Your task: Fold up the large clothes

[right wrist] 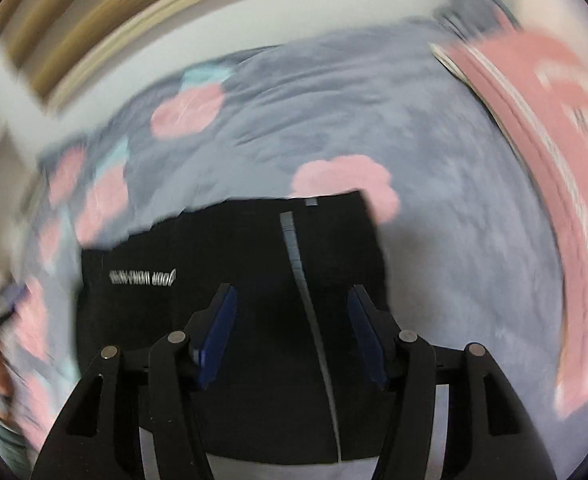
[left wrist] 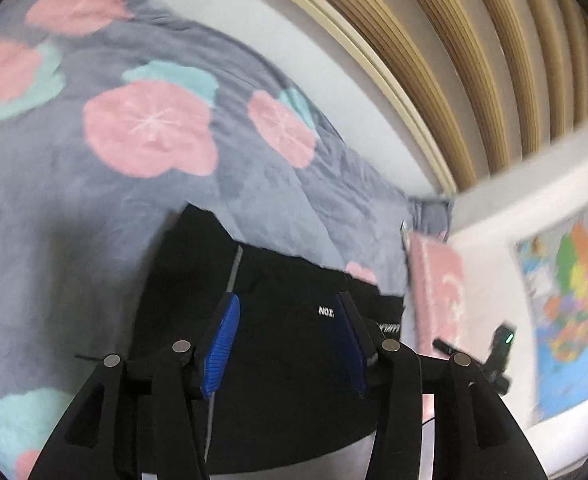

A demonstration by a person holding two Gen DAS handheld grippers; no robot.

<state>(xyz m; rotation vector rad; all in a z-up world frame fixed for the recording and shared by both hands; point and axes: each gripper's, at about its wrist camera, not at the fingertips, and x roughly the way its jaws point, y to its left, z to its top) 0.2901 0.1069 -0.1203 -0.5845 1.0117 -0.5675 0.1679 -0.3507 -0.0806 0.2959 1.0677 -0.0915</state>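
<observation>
Left wrist view shows the left gripper (left wrist: 286,344) with its blue pads apart and nothing between them, poised above the black garment (left wrist: 286,380). The right gripper (right wrist: 292,336) stands the same way in its own view, jaws spread, empty, over the same cloth.

The garment is likely soft and limp, and light for its size; it should sag and slide on itself when lifted, so a pinch on one layer risks dragging the fold open. The safest holds are probably the two corners of the far edge, or the near edge on either side of the zipper (right wrist: 305,280), taking all layers at once. The zipper band will be the one stiffer line, and folding along or across it should go more cleanly than across loose cloth.

The garment lies flat on the grey bedspread (left wrist: 74,208), which is printed with pink and teal flowers. It appears already folded into a compact rectangle with fairly straight edges. A pale grey zipper runs down its middle, and small white lettering (right wrist: 144,278) sits to one side of the zipper. A pink book (right wrist: 553,152) lies on the bedspread well apart from the garment.
</observation>
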